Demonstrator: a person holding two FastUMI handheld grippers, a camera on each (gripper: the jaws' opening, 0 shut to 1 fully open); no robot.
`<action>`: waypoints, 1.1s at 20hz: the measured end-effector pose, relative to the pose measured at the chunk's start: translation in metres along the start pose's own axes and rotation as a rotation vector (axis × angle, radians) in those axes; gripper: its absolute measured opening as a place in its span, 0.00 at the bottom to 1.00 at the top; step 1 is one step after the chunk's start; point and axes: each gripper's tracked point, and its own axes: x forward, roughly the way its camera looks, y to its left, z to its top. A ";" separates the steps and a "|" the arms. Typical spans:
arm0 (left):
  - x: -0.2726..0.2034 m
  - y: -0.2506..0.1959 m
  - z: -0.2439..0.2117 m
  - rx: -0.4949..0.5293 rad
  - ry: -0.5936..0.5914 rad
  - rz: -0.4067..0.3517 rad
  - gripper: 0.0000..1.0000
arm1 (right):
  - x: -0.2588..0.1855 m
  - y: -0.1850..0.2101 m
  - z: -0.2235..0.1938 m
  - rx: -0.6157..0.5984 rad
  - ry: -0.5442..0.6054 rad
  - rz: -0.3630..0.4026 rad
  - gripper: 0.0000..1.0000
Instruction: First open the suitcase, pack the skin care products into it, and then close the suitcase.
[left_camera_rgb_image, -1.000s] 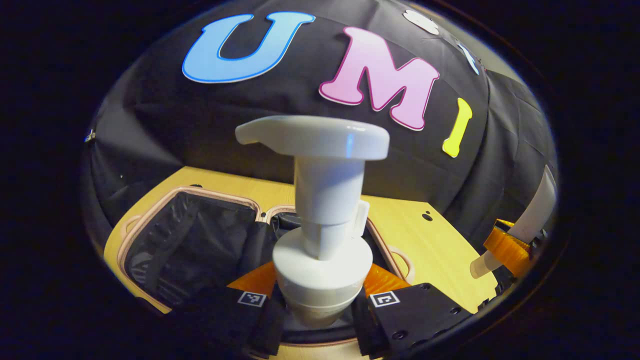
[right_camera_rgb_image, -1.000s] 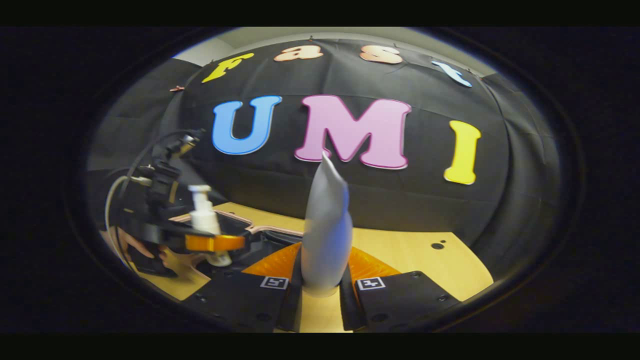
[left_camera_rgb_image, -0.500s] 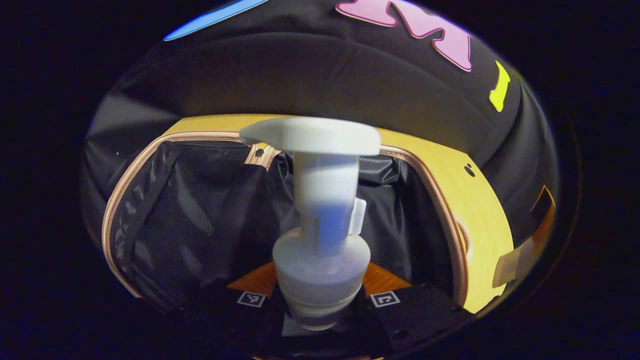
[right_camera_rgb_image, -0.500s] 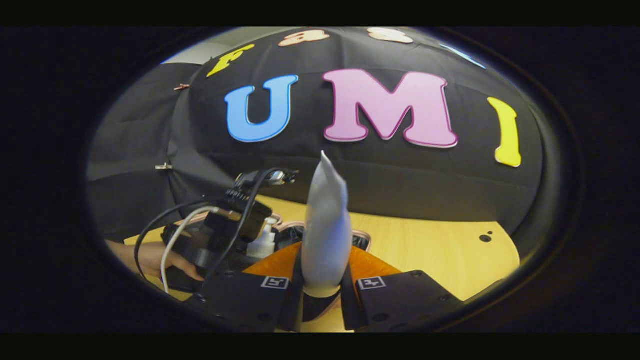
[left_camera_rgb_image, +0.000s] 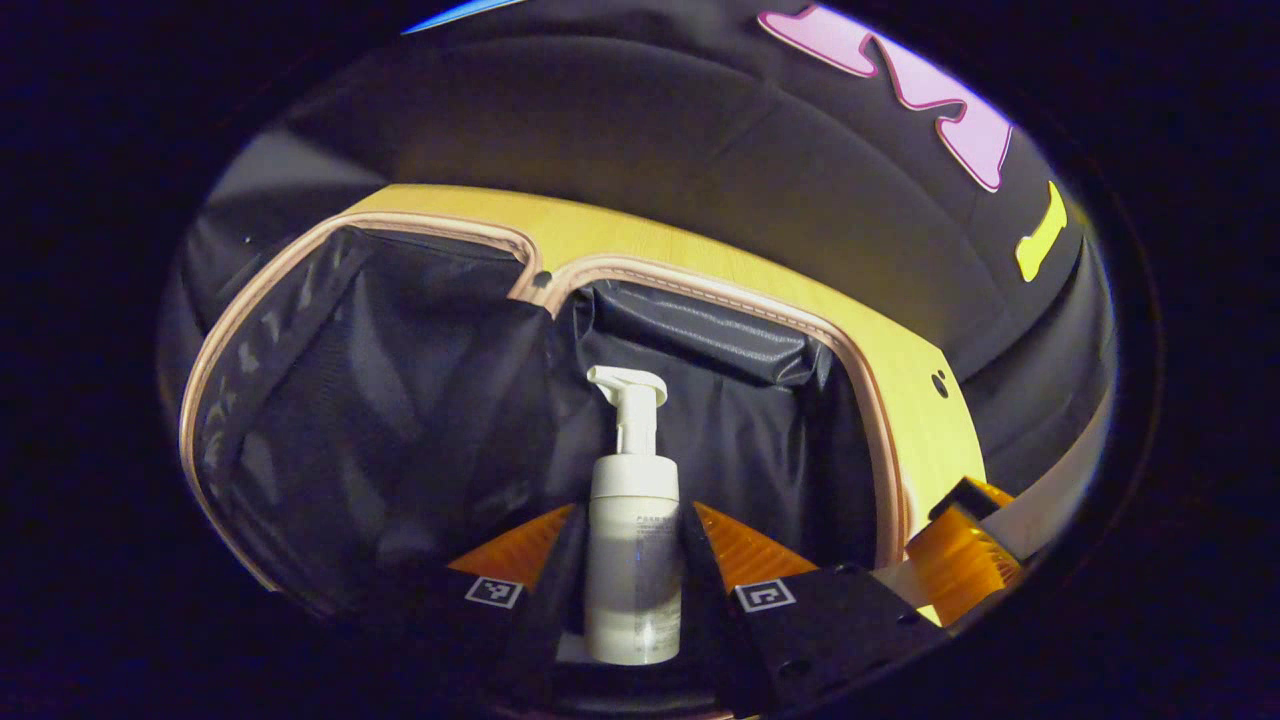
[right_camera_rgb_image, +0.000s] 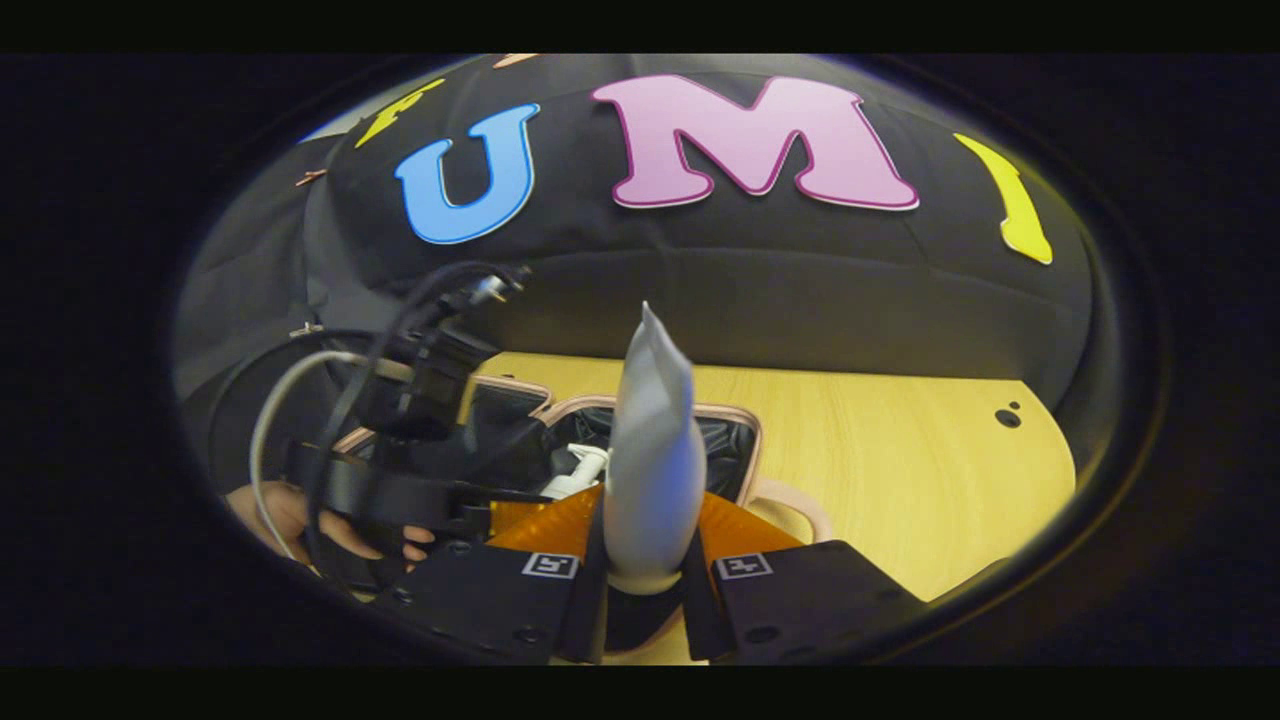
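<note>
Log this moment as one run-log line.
suitcase: open | pump bottle: inside suitcase, between left gripper fingers, grip unclear | right gripper: shut on tube

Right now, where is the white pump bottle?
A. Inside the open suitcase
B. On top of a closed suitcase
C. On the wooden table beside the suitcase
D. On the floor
A: the pump bottle stands between the left tongs, with the open suitcase's dark lining all around it.

The right claw (right_camera_rgb_image: 645, 590) clamps an upright grey tube (right_camera_rgb_image: 652, 470) above the open suitcase (right_camera_rgb_image: 745, 440).
</note>
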 end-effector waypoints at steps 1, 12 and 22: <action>-0.019 0.007 0.009 0.005 -0.066 0.015 0.62 | 0.003 0.004 -0.005 0.015 0.020 -0.002 0.35; -0.199 0.114 0.010 0.078 -0.470 0.233 0.75 | 0.046 0.016 -0.081 0.084 0.344 -0.107 0.29; -0.190 0.252 0.021 -0.044 -0.475 0.275 0.96 | 0.030 0.023 -0.036 0.018 0.174 -0.094 0.92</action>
